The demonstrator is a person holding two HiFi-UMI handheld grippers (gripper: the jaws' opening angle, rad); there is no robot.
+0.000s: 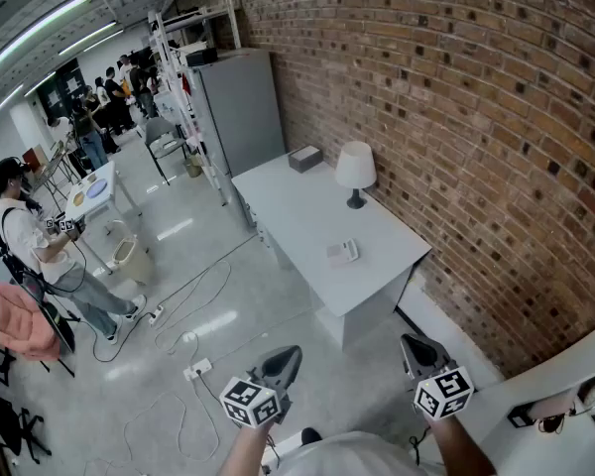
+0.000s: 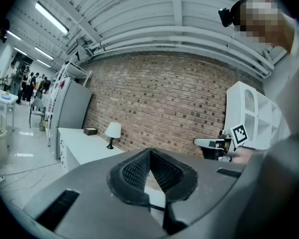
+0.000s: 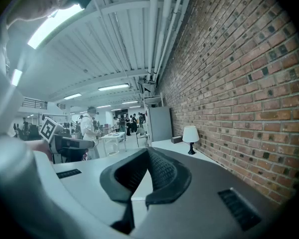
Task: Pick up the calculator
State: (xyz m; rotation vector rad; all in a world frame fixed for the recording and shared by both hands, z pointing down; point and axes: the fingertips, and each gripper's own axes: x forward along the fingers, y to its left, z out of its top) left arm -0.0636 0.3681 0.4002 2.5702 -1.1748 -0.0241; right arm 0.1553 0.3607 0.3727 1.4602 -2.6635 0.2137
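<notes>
Head view: small, pale, flat calculator (image 1: 342,252) on white table (image 1: 297,204).

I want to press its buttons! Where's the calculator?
In the head view, right of centre, the calculator lies at the near end of the white table, the lamp behind it.

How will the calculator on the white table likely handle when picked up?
The calculator looks small, flat and boxy, so it is probably rigid and light. Lying flat on the table, it shouldn't roll, but its low profile may let it slide rather than lift when gripped at the edges.
</notes>
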